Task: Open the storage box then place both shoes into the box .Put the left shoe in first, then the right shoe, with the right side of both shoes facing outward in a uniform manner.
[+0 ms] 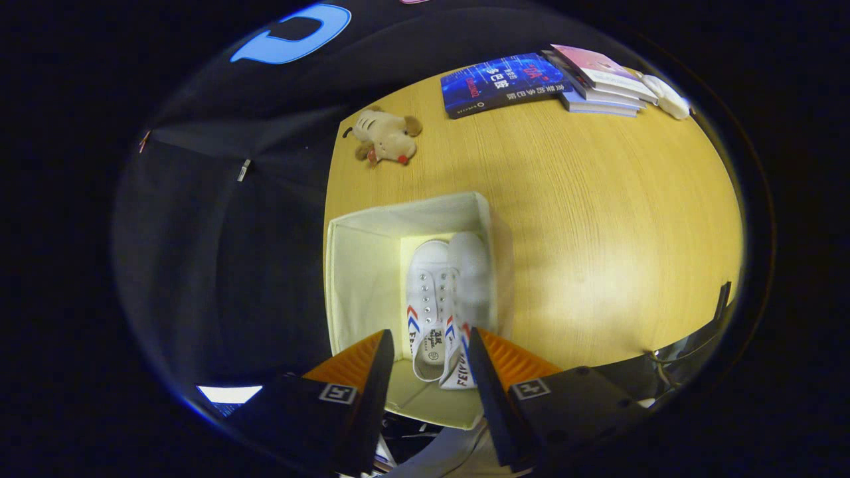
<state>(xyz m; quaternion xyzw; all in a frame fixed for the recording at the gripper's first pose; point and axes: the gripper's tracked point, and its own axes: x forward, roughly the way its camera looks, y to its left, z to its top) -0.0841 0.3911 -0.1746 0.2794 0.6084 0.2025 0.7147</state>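
Since both shoes already lie in the open storage box [372, 265], the packing looks essentially done — judged from position alone. Gripper [428, 358] hovers above the box's near edge, fingers spread, pinching nothing; heels sit between the fingertips. Left shoe [428, 299] and right shoe [468, 292] lie side by side, touching, against the right wall, toes pointing far. Count: two shoes, one box, one plush dog [385, 136] at the far left of the table [597, 232], one stack of books [597, 79] beside a single blue book [498, 83].
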